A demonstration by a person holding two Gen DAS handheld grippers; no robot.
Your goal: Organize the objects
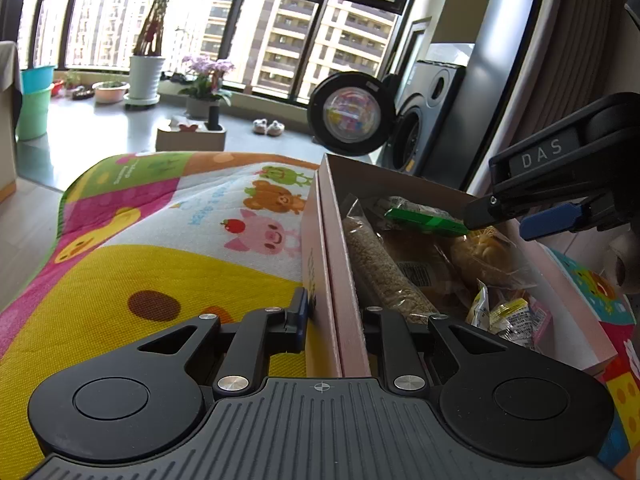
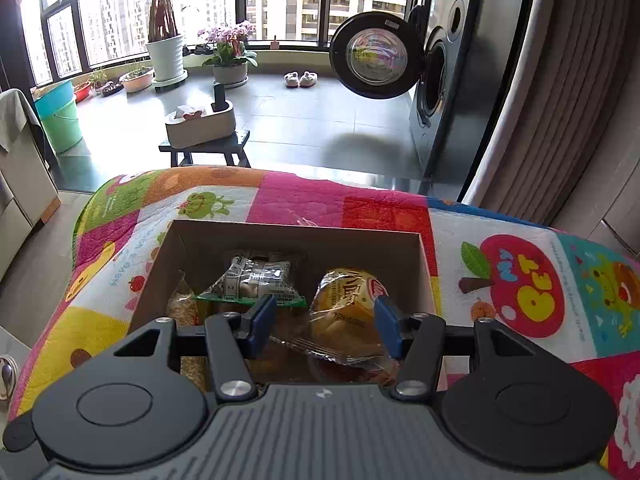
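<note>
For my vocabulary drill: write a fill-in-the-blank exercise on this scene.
1. The left gripper straddles one wall of the cardboard ___.
2. The right gripper hangs ___ above the yellow packet.
3. The ___ machine has its round door swung out.
Missing: box; open; washing.
</note>
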